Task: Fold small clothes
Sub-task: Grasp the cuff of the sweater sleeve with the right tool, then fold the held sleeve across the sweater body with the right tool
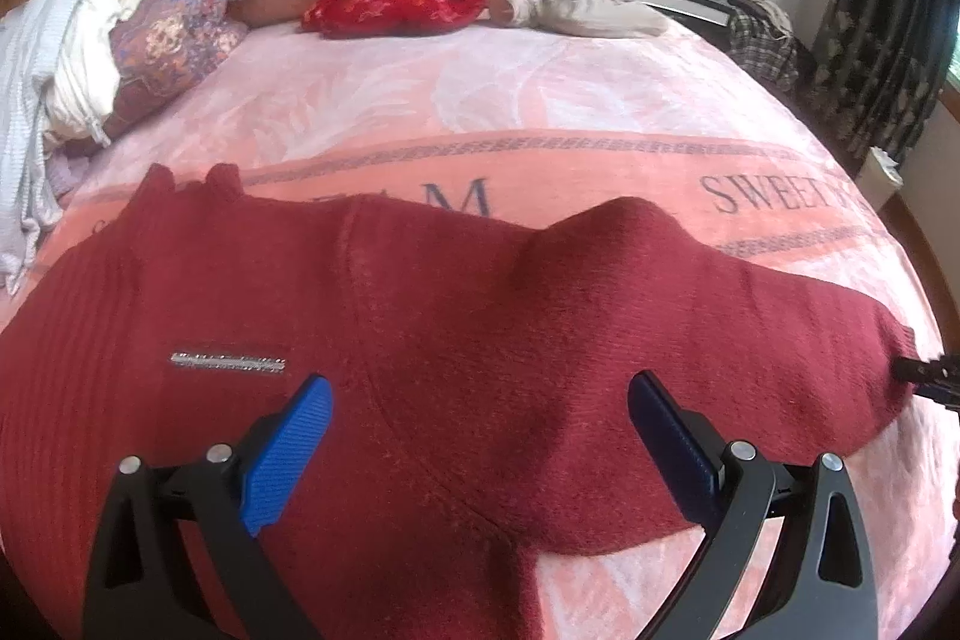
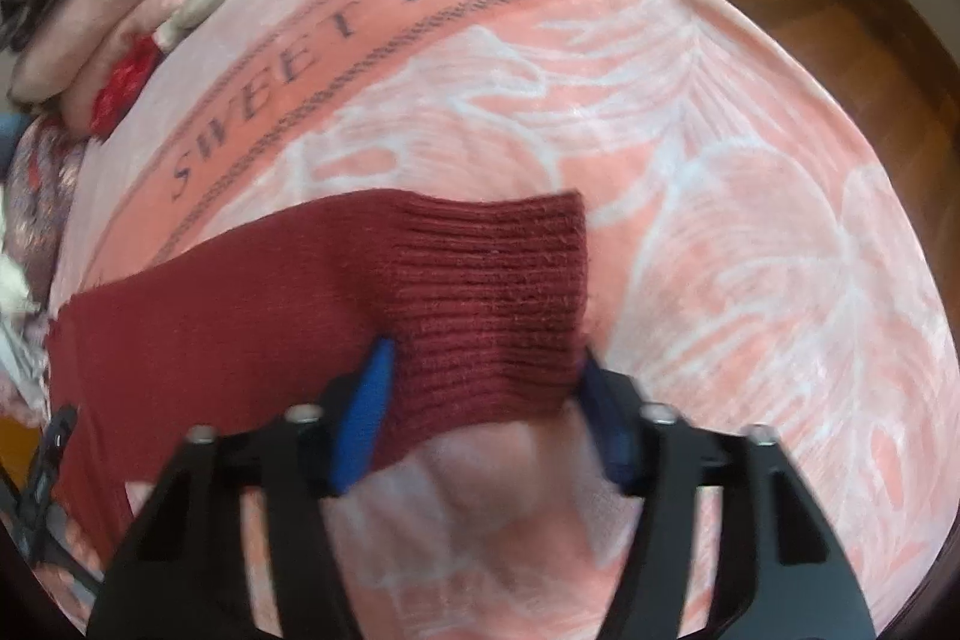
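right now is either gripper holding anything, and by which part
The right gripper has the ribbed cuff of the dark red sweater between its fingers. The left gripper hangs open over the sweater, holding nothing.

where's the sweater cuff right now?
Right wrist view: the ribbed cuff lies on the pink blanket, between the right gripper's fingers, below the "SWEET" lettering.

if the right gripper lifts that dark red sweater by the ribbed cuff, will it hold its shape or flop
Likely floppy: the sweater already humps and creases on the blanket. The ribbed cuff looks stretchy, so it may elongate between the right gripper pads. The fuzzy knit probably grips well.
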The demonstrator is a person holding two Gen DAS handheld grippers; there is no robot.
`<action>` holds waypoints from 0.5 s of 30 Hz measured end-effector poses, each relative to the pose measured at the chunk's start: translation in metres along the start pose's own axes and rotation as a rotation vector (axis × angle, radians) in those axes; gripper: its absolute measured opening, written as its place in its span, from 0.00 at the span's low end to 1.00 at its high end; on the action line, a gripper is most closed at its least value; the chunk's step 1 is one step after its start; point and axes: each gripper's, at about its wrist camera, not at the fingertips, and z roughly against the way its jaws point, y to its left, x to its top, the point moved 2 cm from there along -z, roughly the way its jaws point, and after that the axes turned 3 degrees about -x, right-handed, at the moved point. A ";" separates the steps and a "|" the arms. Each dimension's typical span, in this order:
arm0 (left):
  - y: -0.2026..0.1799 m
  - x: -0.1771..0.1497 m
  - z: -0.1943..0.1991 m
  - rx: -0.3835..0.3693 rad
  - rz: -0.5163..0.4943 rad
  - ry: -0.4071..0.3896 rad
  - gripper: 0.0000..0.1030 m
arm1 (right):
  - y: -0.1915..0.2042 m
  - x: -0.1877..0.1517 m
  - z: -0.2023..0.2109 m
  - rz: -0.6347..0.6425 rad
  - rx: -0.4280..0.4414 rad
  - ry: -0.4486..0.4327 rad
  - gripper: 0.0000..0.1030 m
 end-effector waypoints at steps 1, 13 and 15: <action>0.002 0.000 0.000 0.003 0.008 0.002 0.96 | 0.003 -0.001 0.004 0.015 0.023 -0.005 0.21; 0.064 -0.016 0.021 0.059 0.013 0.018 0.96 | -0.015 -0.014 0.030 -0.036 -0.061 -0.065 0.10; 0.081 -0.020 0.023 0.062 0.038 0.034 0.96 | -0.013 -0.019 0.023 -0.045 -0.095 -0.095 0.10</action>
